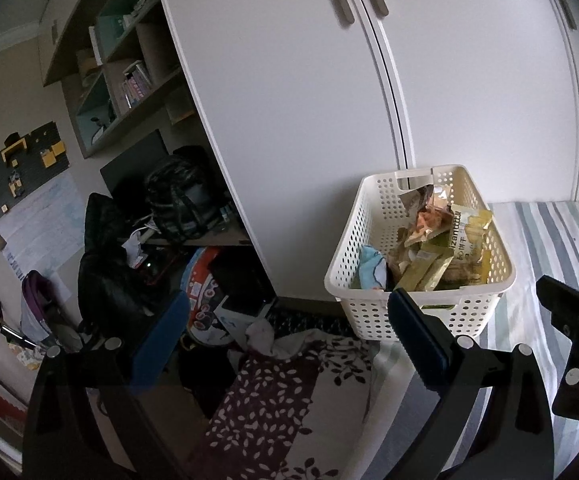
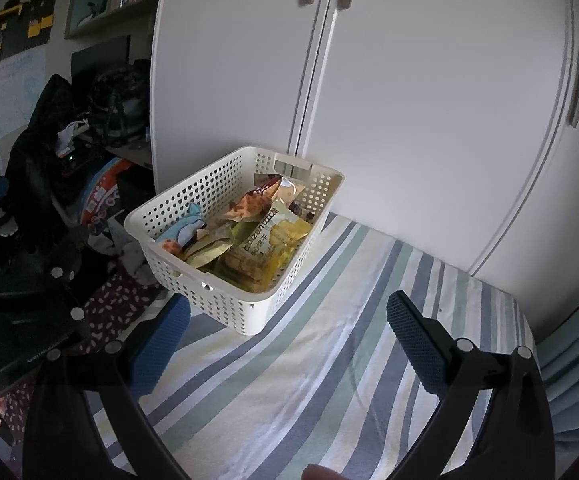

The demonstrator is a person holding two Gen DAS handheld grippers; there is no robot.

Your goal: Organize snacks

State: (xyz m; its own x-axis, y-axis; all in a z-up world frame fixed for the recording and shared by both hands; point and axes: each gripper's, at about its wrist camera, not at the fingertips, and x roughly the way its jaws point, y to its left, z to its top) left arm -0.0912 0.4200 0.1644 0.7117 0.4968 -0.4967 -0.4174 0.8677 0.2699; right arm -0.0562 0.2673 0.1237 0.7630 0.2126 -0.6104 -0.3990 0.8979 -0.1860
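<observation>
Both tools are held wide open and empty: the left tool (image 1: 285, 332) over the bed's near edge, the right tool (image 2: 287, 328) above the striped sheet (image 2: 329, 360). The snacks (image 2: 249, 236) are piled in the white basket (image 2: 225, 304), set on the bed against the wardrobe (image 2: 409, 100).

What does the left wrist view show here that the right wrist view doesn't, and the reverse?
Only the left wrist view shows the open left gripper between its own fingers, with the leaf-print blanket right below it. Only the right wrist view shows the open right gripper over a wide bare stretch of striped sheet, plus a third wardrobe handle. Both show the white basket of snacks on the bed against the wardrobe, and the cluttered desk.
</observation>
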